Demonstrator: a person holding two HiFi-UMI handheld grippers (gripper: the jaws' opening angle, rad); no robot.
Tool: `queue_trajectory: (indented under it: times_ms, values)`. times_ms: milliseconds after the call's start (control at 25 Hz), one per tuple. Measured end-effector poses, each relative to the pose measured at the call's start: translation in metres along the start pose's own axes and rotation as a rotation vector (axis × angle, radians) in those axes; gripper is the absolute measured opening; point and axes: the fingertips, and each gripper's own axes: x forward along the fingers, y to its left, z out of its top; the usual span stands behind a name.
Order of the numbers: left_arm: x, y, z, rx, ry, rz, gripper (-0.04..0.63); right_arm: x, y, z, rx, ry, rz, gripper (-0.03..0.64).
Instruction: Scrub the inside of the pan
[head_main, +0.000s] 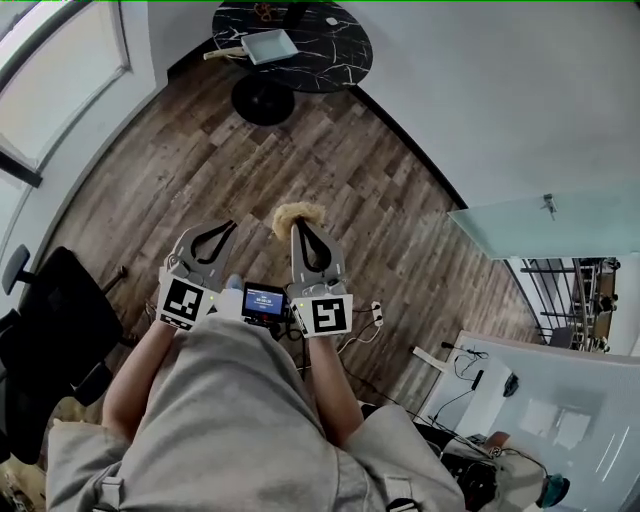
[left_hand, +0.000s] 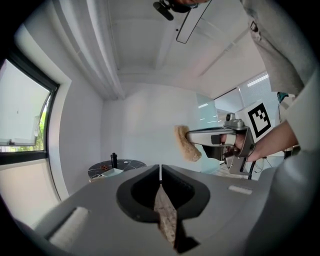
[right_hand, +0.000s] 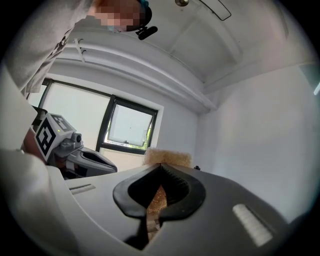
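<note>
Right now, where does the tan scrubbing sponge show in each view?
Head view: the sponge is at centre, over the wooden floor, at the tip of the right gripper.
Left gripper view: right of centre, sticking out of the right gripper's tip.
Right gripper view: centre, pinched between that gripper's own jaws.
Shared landmark: the left gripper, shut and empty, beside the sponge in every view.

Right claw (right_hand: 160, 165): jaws closed on a coarse tan sponge (right_hand: 167, 157), whose top edge stands out past the tips. Left claw (right_hand: 102, 165) at frame left, its marker cube (right_hand: 46, 134) facing the camera. Window (right_hand: 131, 129) behind; white wall (right_hand: 260, 130) right.
</note>
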Motion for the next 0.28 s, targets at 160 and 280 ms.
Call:
queue_trajectory:
  times_ms: [160,280]
  values:
    - [-0.018,0.014,-0.004,0.0,-0.009,-0.017,0.012,0.012,0.024,0.005,0.005,-0.011,-0.001,0.017]
    - [-0.028,0.029,-0.006,0.013,-0.019,-0.018,0.012,0.02,0.037,0.003,0.007,-0.012,-0.002,0.017]
